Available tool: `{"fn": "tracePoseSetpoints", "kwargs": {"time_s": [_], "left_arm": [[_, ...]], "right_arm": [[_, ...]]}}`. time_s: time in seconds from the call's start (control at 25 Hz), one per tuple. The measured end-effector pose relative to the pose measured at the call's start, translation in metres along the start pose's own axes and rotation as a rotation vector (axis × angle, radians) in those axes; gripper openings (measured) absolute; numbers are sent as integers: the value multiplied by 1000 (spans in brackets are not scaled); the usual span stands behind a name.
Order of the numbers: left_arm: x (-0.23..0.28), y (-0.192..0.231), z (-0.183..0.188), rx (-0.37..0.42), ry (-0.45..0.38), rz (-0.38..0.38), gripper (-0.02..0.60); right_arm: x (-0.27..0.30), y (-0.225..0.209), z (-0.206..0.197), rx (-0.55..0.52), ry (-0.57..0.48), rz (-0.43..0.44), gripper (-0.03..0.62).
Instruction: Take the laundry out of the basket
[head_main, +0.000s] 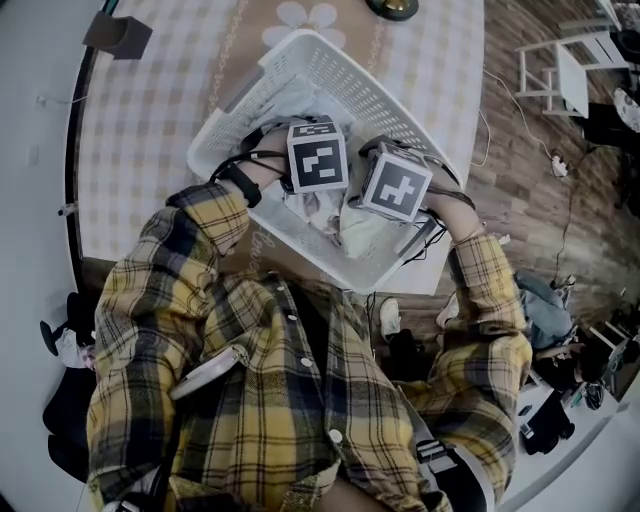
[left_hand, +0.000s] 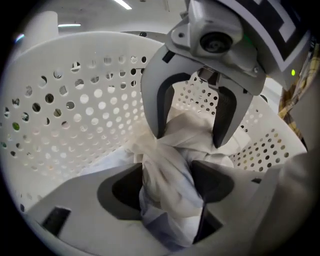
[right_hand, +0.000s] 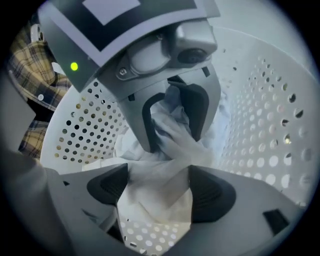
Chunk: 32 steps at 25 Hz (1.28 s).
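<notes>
Laundry (left_hand: 175, 142) in basket (head_main: 300, 50); left gripper (left_hand: 167, 187), right gripper (right_hand: 155, 192) spread wide astride cloth, unclamped. Likely risk: only a thin fold pinched, then lost on lifting.

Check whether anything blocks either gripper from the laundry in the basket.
Nothing visible does. The left gripper and right gripper are both down inside the basket, fingers apart, with the white laundry lying between each pair. The two grippers sit close side by side.
</notes>
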<state>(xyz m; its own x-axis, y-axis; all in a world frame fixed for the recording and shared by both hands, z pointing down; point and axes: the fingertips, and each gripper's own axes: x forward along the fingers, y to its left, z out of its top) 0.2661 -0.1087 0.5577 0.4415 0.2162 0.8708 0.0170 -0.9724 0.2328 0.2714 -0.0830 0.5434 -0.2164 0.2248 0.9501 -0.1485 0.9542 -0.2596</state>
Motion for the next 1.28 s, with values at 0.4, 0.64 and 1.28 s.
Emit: {"fn": "tracePoseSetpoints", "kwargs": {"time_s": [0.4, 0.64, 1.28], "left_arm": [[15, 0, -9, 47, 32, 22, 293], [14, -1, -9, 108, 49, 33, 147], [-5, -12, -2, 136, 55, 72, 100]], "right_arm": [[24, -12, -25, 274, 66, 86, 365], [25, -17, -26, 258, 77, 38, 198], [-2, -8, -13, 186, 30, -71, 114]]}}
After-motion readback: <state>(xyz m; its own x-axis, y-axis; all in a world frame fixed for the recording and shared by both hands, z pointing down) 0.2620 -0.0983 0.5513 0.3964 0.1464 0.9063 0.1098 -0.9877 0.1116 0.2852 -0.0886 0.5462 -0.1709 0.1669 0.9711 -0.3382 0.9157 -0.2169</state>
